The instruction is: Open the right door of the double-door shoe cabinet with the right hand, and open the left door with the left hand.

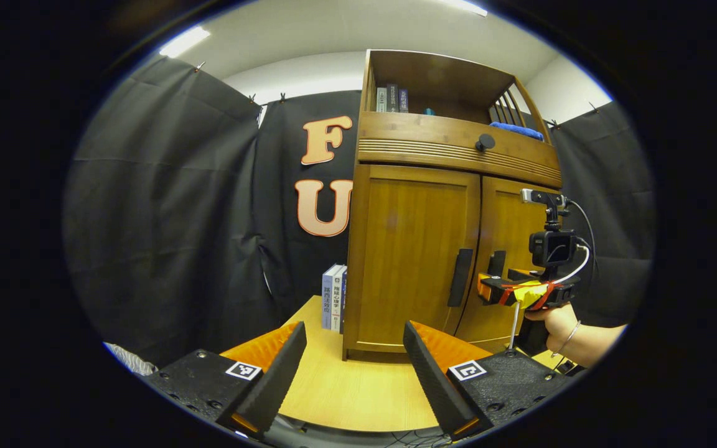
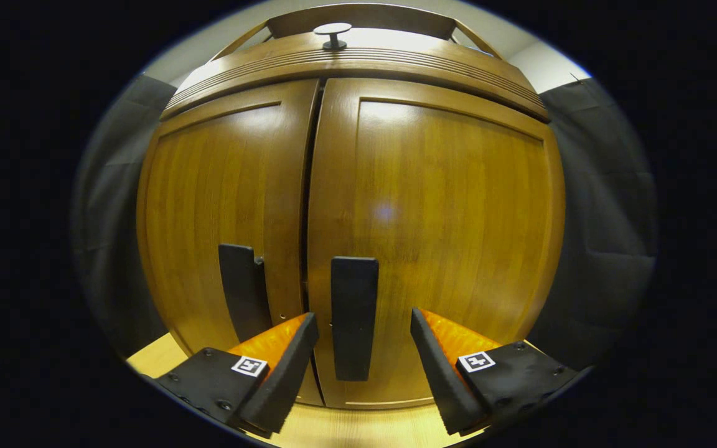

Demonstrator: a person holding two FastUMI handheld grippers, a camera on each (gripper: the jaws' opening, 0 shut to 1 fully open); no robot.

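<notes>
The wooden shoe cabinet (image 1: pixel 414 249) stands on a table with both doors closed. In the right gripper view, the right door's dark vertical handle (image 2: pixel 353 316) sits between the fingers of my open right gripper (image 2: pixel 363 339), not pressed by them. The left door's handle (image 2: pixel 243 289) is just to the left of it. In the left gripper view, my left gripper (image 1: pixel 353 348) is open and empty, well back from the left door (image 1: pixel 411 249) and its handle (image 1: pixel 460 277). The right gripper (image 1: pixel 495 287), held by a hand (image 1: pixel 567 333), is at the right door (image 1: pixel 508 249).
Upright books (image 1: pixel 332 297) lean beside the cabinet's left side on the light wooden table (image 1: pixel 346 386). The cabinet's upper drawer has a round black knob (image 1: pixel 485 142); books and a blue item (image 1: pixel 517 130) sit on its top shelf. Black curtains surround the booth.
</notes>
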